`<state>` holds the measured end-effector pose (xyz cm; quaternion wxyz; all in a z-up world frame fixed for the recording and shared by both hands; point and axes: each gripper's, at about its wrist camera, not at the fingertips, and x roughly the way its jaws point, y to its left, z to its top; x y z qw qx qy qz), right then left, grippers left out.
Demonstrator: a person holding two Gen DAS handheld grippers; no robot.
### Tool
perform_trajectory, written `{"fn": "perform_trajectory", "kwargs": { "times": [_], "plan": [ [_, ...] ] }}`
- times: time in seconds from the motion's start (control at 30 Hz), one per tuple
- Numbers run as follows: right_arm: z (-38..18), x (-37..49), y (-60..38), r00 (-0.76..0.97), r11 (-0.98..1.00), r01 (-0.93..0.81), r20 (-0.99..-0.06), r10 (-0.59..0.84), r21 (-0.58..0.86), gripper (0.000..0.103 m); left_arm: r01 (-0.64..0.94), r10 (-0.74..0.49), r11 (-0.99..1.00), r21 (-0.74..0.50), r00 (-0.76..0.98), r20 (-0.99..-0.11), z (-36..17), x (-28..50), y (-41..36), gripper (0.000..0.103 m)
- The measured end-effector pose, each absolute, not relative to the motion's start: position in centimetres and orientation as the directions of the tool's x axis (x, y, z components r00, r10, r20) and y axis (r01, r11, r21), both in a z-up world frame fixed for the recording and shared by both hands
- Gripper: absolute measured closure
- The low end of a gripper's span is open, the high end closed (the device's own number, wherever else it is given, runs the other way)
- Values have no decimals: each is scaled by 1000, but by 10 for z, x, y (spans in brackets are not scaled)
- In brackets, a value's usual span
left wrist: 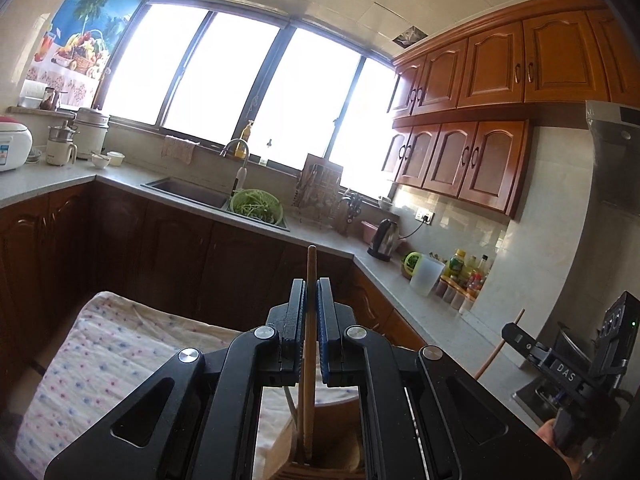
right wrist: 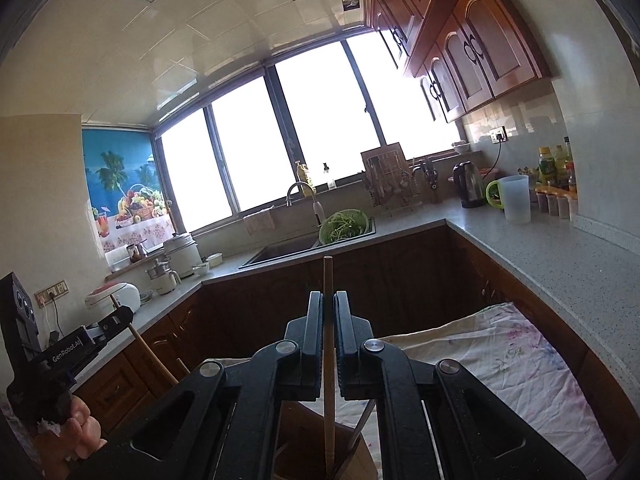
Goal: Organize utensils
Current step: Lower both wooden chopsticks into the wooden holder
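Note:
My left gripper is shut on a wooden chopstick that stands upright, its lower end inside a wooden utensil holder below the jaws. My right gripper is shut on another light wooden chopstick, also upright, its lower end in the same wooden holder. A thin metal utensil leans in the holder. Each gripper shows in the other's view: the right one at the far right, the left one at the far left, each with its stick.
A floral cloth covers the table under the holder; it also shows in the right wrist view. Beyond are dark wooden cabinets, a grey L-shaped counter, a sink with a green colander, a kettle and a plastic jug.

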<state>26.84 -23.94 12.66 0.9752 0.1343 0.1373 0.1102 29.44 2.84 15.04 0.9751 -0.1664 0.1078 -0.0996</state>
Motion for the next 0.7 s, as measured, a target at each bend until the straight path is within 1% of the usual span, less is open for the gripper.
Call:
{"fn": "perform_trajectory", "kwargs": {
  "times": [0.23,0.4,0.5,0.7],
  "plan": [
    [87,278,-243,918,934,-149,-306,253,325,98,148,-247,927,-345,933,-262,109,305,15,98],
    [66,283,-242,896,932,-136,-360,261,336,97,159,-269,929,-335,911,-313,91,308,9,98],
    [61,284,-241,889,934,-134,-376,260,330,97,159,-278,929,-334,895,-347,84,313,7,97],
    [64,285,-241,882,936,-131,-393,261,326,97,162,-281,930,-330,892,-355,85,315,6,97]
  ]
}}
